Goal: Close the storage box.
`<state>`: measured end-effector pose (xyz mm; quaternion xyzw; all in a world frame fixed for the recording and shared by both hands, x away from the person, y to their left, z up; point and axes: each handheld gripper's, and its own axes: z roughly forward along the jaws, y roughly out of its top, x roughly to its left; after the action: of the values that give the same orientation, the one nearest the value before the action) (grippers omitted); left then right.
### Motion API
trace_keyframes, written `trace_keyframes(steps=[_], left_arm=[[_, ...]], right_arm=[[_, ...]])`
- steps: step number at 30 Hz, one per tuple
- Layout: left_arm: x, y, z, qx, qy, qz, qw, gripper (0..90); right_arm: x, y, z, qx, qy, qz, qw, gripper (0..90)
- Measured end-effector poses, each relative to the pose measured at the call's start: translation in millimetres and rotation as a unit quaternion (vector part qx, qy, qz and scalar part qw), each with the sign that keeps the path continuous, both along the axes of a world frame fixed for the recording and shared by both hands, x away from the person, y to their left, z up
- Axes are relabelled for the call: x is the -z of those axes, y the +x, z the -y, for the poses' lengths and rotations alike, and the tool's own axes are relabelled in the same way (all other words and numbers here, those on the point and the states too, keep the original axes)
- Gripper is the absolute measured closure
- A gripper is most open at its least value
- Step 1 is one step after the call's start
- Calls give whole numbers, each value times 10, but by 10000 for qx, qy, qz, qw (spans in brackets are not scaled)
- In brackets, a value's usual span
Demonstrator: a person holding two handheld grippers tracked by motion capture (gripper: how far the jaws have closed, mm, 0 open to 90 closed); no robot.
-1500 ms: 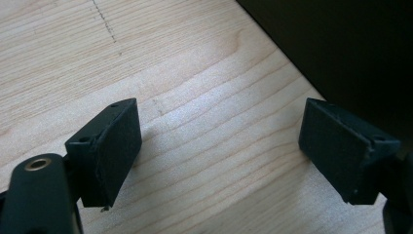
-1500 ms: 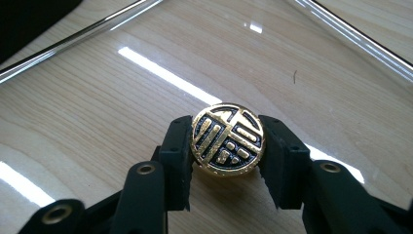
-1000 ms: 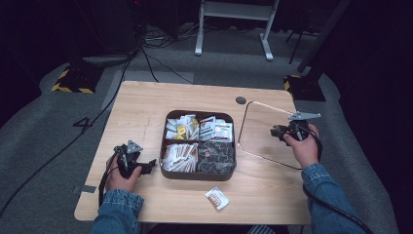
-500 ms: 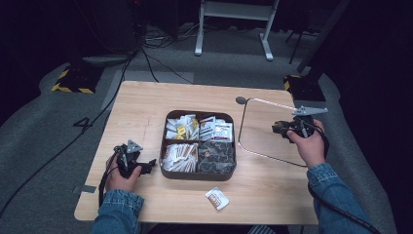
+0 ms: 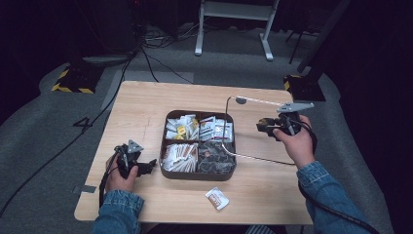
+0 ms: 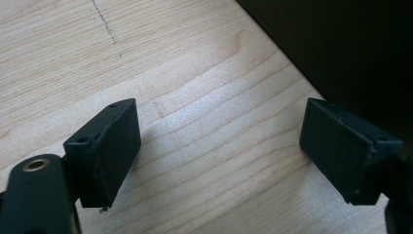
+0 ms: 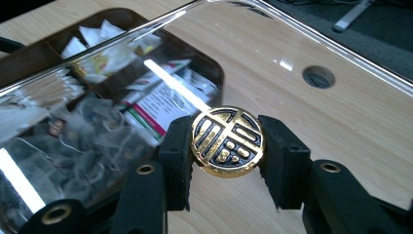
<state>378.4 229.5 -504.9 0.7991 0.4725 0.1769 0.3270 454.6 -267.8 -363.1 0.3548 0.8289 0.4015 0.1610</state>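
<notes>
A dark brown box (image 5: 197,176) with four compartments of tea bags and sachets stands mid-table. My right gripper (image 5: 264,127) is shut on the round gold knob (image 7: 227,141) of the box's clear lid (image 5: 257,158). It holds the lid tilted above the table, just right of the box, with the lid's near edge over the box's right side. In the right gripper view the black pads (image 7: 176,161) press both sides of the knob. My left gripper (image 5: 147,166) rests open on the table left of the box. Its jaws (image 6: 219,146) stand wide apart over bare wood.
A single white and brown sachet (image 5: 217,198) lies near the table's front edge. A round cable hole (image 7: 318,76) sits in the wood behind the lid. The box's dark wall (image 6: 350,44) is close to my left gripper. Cables and a stand are on the floor beyond the table.
My right gripper has risen and shifted slightly left with the lid, which has come up off the table and tilted toward the box. The left gripper has stayed put.
</notes>
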Motion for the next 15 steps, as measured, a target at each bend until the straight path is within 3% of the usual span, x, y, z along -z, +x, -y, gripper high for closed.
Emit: trace_keyframes(steps=[8, 15], left_arm=[[1, 1, 1, 0, -3, 0, 10000, 147], [1, 0, 2, 1, 2, 0, 10000, 147]], right_arm=[[-94, 14, -361, -294, 4, -67, 9995, 585], [-83, 49, -642, -483, 16, -167, 9987, 585]])
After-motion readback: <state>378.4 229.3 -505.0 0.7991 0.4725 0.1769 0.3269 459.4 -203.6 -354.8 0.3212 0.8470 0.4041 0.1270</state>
